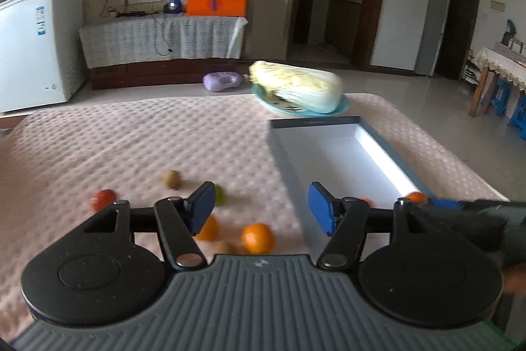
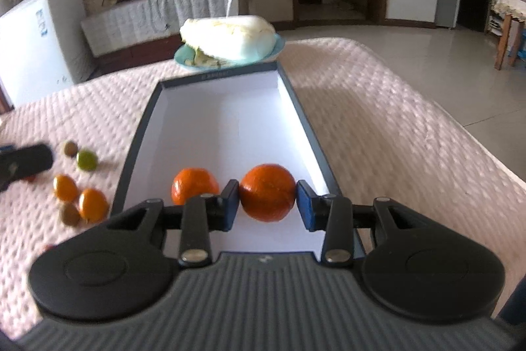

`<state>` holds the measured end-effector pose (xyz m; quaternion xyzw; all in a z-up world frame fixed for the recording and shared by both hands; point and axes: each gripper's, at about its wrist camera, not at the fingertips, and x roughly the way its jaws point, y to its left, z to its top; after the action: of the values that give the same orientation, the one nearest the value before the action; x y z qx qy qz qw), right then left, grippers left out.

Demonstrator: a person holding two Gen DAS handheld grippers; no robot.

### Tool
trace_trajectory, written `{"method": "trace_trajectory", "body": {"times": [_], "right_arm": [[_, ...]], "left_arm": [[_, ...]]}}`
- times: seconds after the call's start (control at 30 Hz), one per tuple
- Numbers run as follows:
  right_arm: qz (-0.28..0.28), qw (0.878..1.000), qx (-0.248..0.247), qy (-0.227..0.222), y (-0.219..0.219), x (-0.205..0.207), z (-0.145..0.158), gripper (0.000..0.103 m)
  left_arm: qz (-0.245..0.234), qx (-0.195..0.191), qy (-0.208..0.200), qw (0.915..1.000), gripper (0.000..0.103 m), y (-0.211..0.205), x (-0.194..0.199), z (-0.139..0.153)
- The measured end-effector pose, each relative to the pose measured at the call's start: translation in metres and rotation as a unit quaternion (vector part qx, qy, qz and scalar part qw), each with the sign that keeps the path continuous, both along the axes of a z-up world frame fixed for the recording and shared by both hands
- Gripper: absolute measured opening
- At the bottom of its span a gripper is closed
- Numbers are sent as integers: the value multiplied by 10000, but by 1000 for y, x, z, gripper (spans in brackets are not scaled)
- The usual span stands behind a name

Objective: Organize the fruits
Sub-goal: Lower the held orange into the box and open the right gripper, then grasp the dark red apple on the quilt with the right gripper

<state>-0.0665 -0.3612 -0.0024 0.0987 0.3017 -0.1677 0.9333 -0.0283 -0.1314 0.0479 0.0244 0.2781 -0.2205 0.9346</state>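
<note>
My right gripper (image 2: 267, 203) is shut on an orange (image 2: 267, 192), held over the near end of a shallow grey box with a white inside (image 2: 230, 120). A second orange (image 2: 194, 185) lies in the box to its left. My left gripper (image 1: 261, 209) is open and empty above loose fruit on the pink quilted table: two oranges (image 1: 258, 238) (image 1: 207, 227), two kiwis (image 1: 171, 179), a green fruit (image 1: 219, 194) and a red fruit (image 1: 103, 199). The box (image 1: 332, 153) lies to the right in the left wrist view. The loose fruit (image 2: 80, 186) also shows left of the box.
A blue plate (image 1: 342, 109) with a napa cabbage (image 1: 296, 86) stands at the table's far edge behind the box; it also shows in the right wrist view (image 2: 228, 37). The table edge drops off to the right. A white freezer (image 1: 36, 45) stands beyond the table at left.
</note>
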Motion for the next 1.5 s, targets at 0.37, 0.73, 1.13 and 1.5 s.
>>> {"method": "trace_trajectory", "body": {"times": [0.37,0.73,1.13,1.5], "right_arm": [[-62,9991,-314,-293,12,-8,12,63],[822,9933,-160,-799,42,-26,28,63],[1498,9848,56,-875,59,-29,30,63],[2820,9584,-110,-420,127,-26,16,56]], "left_arm": [[641,285,6,9975,68,71,2,-7],[971,485,-134,9940,68,112,-45,17],[1443,336,398,9882,68,123,-24,-11],[1638,301,502,9848,68,130,-11,-14]]}}
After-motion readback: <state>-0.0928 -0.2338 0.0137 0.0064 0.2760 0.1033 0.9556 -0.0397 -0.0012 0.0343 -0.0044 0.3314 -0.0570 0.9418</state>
